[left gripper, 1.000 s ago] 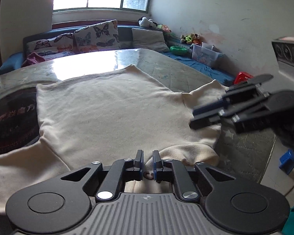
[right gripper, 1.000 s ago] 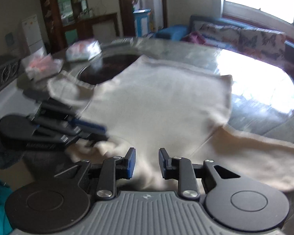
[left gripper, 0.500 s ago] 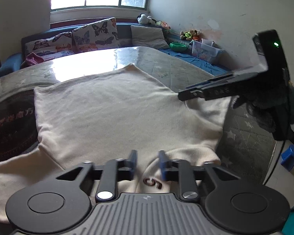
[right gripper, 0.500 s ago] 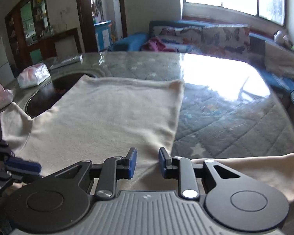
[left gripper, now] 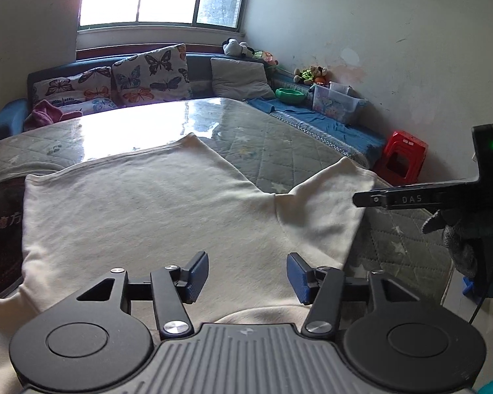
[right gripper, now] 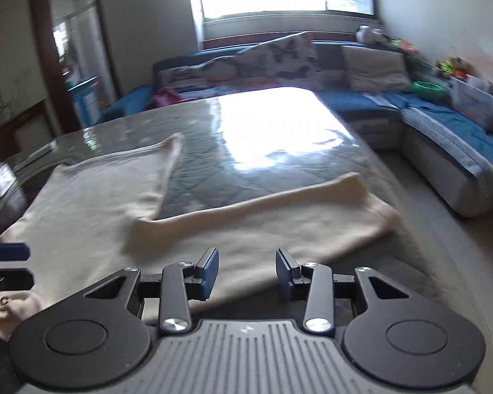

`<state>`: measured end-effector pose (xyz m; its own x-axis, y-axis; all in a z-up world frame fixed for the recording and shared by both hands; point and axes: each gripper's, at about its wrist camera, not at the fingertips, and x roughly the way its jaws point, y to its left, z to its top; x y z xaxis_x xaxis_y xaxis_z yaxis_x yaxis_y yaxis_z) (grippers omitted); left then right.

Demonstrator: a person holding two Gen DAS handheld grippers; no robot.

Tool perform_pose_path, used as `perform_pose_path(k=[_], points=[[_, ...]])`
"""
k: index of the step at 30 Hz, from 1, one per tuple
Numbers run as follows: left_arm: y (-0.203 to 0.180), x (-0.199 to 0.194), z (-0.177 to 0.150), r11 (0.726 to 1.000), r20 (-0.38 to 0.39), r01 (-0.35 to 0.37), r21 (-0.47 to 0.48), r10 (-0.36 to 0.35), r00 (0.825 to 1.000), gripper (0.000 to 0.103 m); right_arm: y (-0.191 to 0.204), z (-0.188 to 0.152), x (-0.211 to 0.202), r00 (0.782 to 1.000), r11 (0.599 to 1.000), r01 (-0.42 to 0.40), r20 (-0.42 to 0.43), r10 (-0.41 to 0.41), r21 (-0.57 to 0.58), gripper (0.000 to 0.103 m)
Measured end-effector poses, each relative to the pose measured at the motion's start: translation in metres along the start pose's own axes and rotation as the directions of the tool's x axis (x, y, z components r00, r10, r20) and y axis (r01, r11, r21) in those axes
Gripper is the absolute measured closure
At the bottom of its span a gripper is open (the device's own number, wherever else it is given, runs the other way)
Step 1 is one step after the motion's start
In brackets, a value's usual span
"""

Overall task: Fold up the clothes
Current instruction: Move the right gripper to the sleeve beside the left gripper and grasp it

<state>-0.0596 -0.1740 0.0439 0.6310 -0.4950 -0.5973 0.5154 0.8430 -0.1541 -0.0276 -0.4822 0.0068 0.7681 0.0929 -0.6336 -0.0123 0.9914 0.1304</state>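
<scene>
A cream long-sleeved top point(left gripper: 148, 210) lies spread flat on the table, collar end toward me. My left gripper point(left gripper: 248, 275) is open and empty just above its near edge. The top's right sleeve point(left gripper: 325, 210) stretches toward the right table edge. In the right wrist view my right gripper point(right gripper: 247, 271) is open and empty above that sleeve point(right gripper: 279, 223), with the body of the top point(right gripper: 92, 203) to its left. The right gripper also shows at the right of the left wrist view point(left gripper: 364, 198), seen side-on beside the sleeve end.
The table point(left gripper: 279, 144) has a grey quilted cover under glossy glass. A dark round inset point(left gripper: 0, 223) lies at its left. A blue sofa with cushions point(left gripper: 148, 75) runs along the window wall. A red stool point(left gripper: 401, 157) stands on the floor at the right.
Both grippers have opened wide; the left let go of the collar edge. The right gripper swung from the top's body to above the right sleeve.
</scene>
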Motion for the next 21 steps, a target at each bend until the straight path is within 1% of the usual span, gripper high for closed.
perform_pose_path(k=[4,7,10,12,17,19,20,21], points=[[-0.007,0.008,0.003,1.000,-0.010,-0.002,-0.002,0.002,1.000,0.046,-0.025,0.002,0.000,0.997,0.996,0.073,0.022,-0.074,0.050,0.065],[-0.013,0.011,0.004,1.000,-0.008,-0.005,0.003,0.005,1.000,0.042,-0.039,0.008,0.005,0.992,0.989,0.116,0.032,-0.119,0.088,0.065],[-0.017,0.013,0.005,1.000,-0.011,-0.010,0.012,0.010,1.000,0.041,-0.049,0.012,0.012,0.985,0.981,0.165,0.039,-0.170,0.107,0.065],[-0.019,0.014,0.005,1.000,-0.012,-0.012,0.014,0.012,1.000,0.037,-0.053,0.014,0.017,0.979,0.974,0.192,0.038,-0.198,0.121,0.065],[-0.020,0.019,0.005,0.999,-0.022,-0.028,0.020,0.028,0.999,0.037,-0.062,0.016,0.033,0.968,0.957,0.242,0.023,-0.248,0.159,0.066],[-0.020,0.022,0.005,0.999,-0.029,-0.039,0.021,0.040,0.999,0.037,-0.063,0.015,0.037,0.966,0.955,0.249,0.027,-0.256,0.162,0.072],[-0.020,0.023,0.005,0.999,-0.033,-0.043,0.021,0.044,0.998,0.037,-0.063,0.015,0.038,0.965,0.954,0.252,0.030,-0.260,0.159,0.072],[-0.019,0.025,0.005,0.999,-0.036,-0.048,0.021,0.049,0.998,0.037,-0.064,0.015,0.039,0.965,0.954,0.253,0.033,-0.261,0.159,0.077]])
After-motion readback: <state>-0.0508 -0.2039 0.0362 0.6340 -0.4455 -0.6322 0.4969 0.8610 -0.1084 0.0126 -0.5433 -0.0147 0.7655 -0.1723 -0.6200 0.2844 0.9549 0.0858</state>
